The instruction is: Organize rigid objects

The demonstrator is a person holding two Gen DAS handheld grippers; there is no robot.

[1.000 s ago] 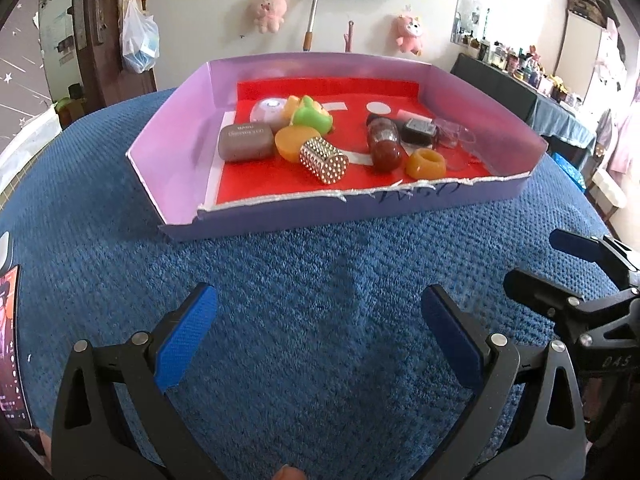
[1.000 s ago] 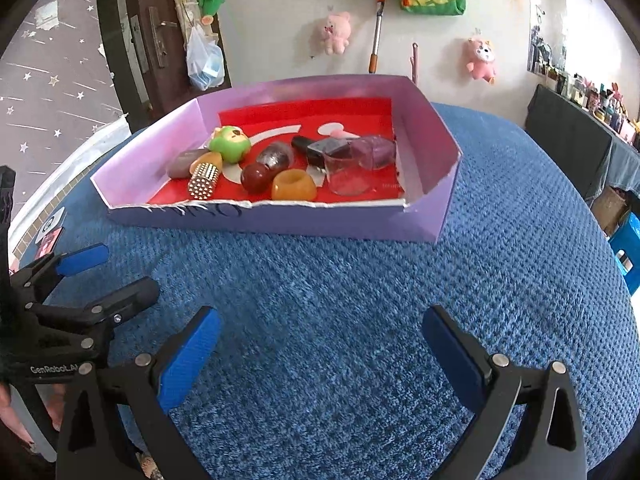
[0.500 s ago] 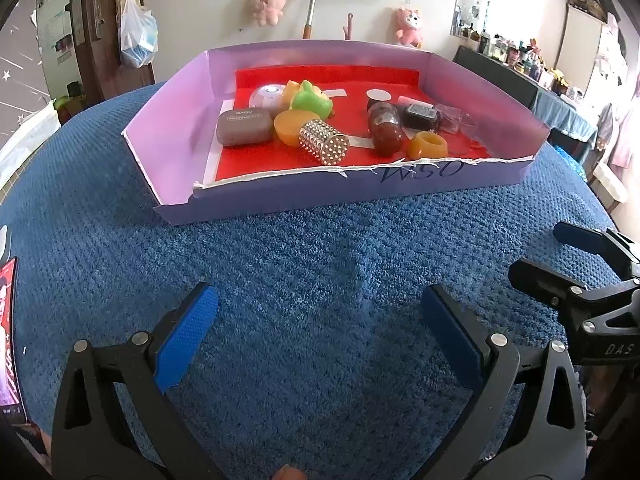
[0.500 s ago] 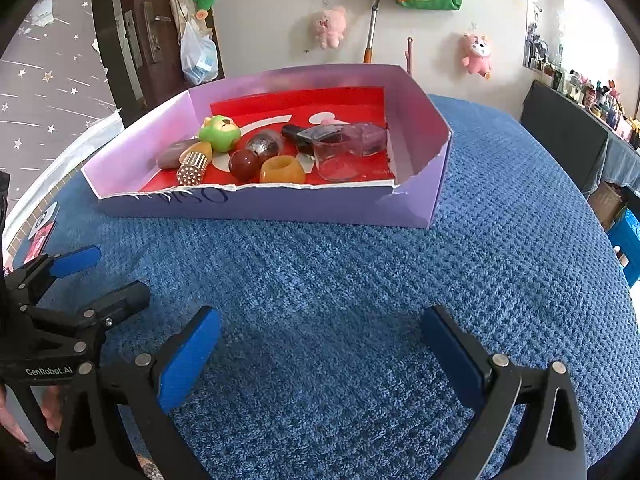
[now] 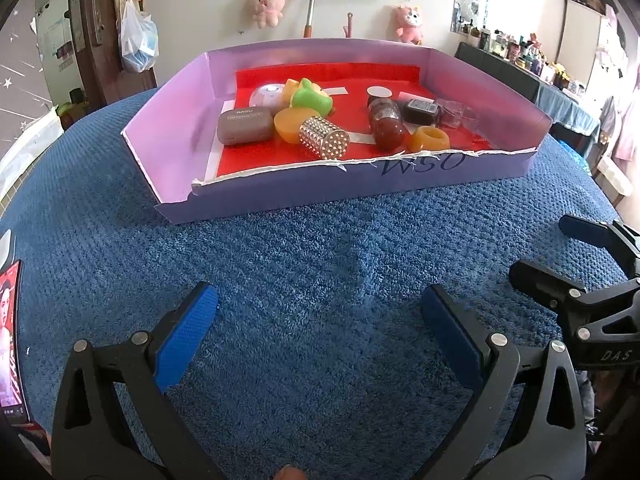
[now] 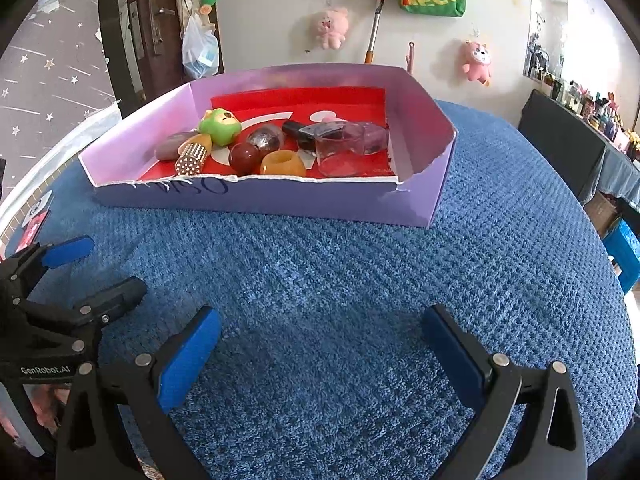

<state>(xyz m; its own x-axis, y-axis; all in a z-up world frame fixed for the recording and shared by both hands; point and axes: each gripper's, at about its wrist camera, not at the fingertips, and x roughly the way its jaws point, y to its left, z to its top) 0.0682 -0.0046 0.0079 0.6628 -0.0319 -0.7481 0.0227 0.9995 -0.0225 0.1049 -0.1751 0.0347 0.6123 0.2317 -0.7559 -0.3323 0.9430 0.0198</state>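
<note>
A shallow purple box [image 5: 304, 190] [image 6: 280, 200] with a red floor sits on the blue cloth ahead of both grippers. Inside it lie a grey case [image 5: 245, 125], a green toy [image 5: 311, 100] [image 6: 220, 126], a studded silver cylinder [image 5: 324, 143] [image 6: 191, 158], a dark red bottle [image 5: 386, 128], an amber ring [image 5: 430, 139] [image 6: 282, 163] and a clear glass bottle [image 6: 348, 148]. My left gripper [image 5: 318, 334] is open over bare cloth, well short of the box. My right gripper [image 6: 320, 340] is open too, empty, also short of the box.
A blue textured cloth [image 5: 312, 264] covers the round table. A phone [image 5: 10, 344] lies at the left edge. Plush toys [image 6: 330, 28] hang on the far wall. A dark shelf with small items [image 6: 576, 132] stands to the right.
Both grippers tilted up and drew slightly nearer the box, which now sits a little higher and larger in both views. Their jaws stayed open.
</note>
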